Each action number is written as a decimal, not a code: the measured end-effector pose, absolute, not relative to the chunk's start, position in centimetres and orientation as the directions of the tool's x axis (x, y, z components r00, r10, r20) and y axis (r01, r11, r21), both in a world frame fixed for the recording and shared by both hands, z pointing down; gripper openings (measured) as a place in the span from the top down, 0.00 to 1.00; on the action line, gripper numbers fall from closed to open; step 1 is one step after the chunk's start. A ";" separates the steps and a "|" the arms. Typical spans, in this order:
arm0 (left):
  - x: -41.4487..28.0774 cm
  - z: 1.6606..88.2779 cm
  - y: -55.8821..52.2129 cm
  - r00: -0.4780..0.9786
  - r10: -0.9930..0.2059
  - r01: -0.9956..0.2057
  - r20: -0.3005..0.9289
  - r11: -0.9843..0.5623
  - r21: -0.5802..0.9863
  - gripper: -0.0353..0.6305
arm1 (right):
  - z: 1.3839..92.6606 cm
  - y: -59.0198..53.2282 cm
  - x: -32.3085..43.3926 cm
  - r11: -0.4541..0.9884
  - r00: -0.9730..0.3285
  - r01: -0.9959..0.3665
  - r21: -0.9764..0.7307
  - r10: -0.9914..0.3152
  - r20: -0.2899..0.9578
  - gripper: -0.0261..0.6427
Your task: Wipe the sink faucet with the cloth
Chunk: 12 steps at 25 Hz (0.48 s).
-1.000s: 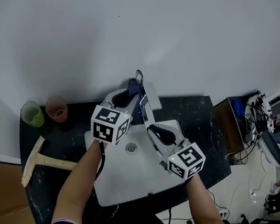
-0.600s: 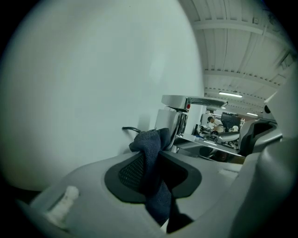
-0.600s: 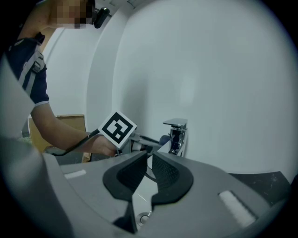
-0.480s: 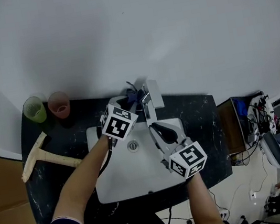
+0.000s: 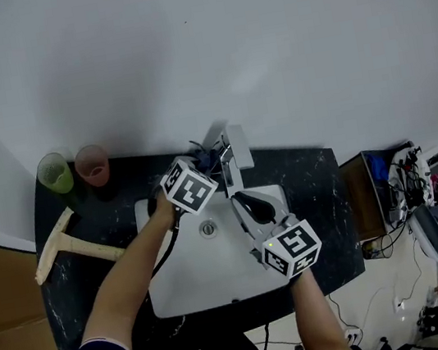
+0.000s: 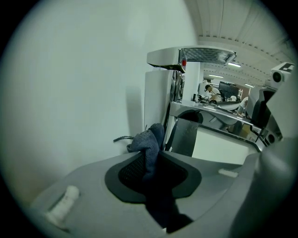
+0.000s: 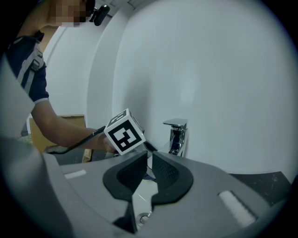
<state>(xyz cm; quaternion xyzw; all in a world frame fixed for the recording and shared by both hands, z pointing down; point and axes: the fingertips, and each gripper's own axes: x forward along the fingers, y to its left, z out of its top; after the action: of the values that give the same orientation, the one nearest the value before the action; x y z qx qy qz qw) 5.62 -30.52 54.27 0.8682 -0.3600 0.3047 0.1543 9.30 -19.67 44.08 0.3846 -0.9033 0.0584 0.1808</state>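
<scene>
The left gripper (image 5: pixel 201 164) pinches the dark blue cloth (image 6: pixel 149 143), which bunches out of its jaws just beside the faucet (image 6: pixel 186 56) column at the back rim of the sink (image 5: pixel 190 287). Further right, the right gripper (image 5: pixel 252 206) hangs over the basin, its jaws all but pressed together on nothing.

The faucet (image 5: pixel 236 144) stands behind the sink (image 5: pixel 211 279), cups (image 5: pixel 92 164) on the counter (image 5: pixel 313 187) to its left
</scene>
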 end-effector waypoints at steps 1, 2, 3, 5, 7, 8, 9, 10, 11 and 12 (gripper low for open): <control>5.5 54.2 -30.6 0.562 -0.533 -0.728 0.632 -0.682 0.071 0.82 | 44.1 -19.6 9.3 0.698 -0.639 -0.716 0.033 -0.673 0.371 0.90; 5.4 53.9 -30.7 0.576 -0.543 -0.743 0.611 -0.660 0.114 0.82 | 44.1 -19.6 9.3 0.698 -0.640 -0.715 0.032 -0.673 0.371 0.90; 5.2 53.3 -31.0 0.596 -0.559 -0.758 0.576 -0.628 0.176 0.82 | 44.1 -19.6 9.3 0.698 -0.640 -0.715 0.032 -0.673 0.371 0.90; 5.0 51.7 -31.5 0.643 -0.592 -0.761 0.487 -0.568 0.314 0.82 | 44.1 -19.6 9.3 0.699 -0.641 -0.715 0.030 -0.672 0.370 0.90; 4.9 50.5 -31.8 0.667 -0.610 -0.745 0.428 -0.545 0.385 0.82 | 44.2 -19.6 9.3 0.698 -0.643 -0.716 0.025 -0.672 0.367 0.90; 4.8 50.0 -31.9 0.671 -0.618 -0.741 0.409 -0.544 0.395 0.82 | 44.2 -19.7 9.3 0.697 -0.643 -0.716 0.023 -0.673 0.365 0.90; 4.7 49.4 -32.0 0.674 -0.625 -0.738 0.394 -0.546 0.397 0.82 | 44.1 -19.7 9.3 0.697 -0.644 -0.717 0.022 -0.674 0.363 0.90; 4.7 48.7 -32.1 0.676 -0.632 -0.736 0.380 -0.549 0.397 0.82 | 44.1 -19.8 9.4 0.697 -0.644 -0.717 0.022 -0.674 0.362 0.90; 4.7 48.1 -32.1 0.677 -0.638 -0.734 0.366 -0.552 0.396 0.82 | 44.1 -19.8 9.4 0.697 -0.644 -0.717 0.021 -0.674 0.361 0.91; 4.7 47.4 -32.1 0.679 -0.644 -0.732 0.352 -0.556 0.394 0.82 | 44.1 -19.8 9.4 0.697 -0.644 -0.717 0.021 -0.674 0.361 0.91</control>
<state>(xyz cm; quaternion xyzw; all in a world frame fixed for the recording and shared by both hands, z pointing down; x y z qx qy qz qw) 4.74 -32.14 47.44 0.8780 -0.3919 0.0838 0.2618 9.36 -19.79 44.08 0.3844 -0.9046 0.0619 0.1732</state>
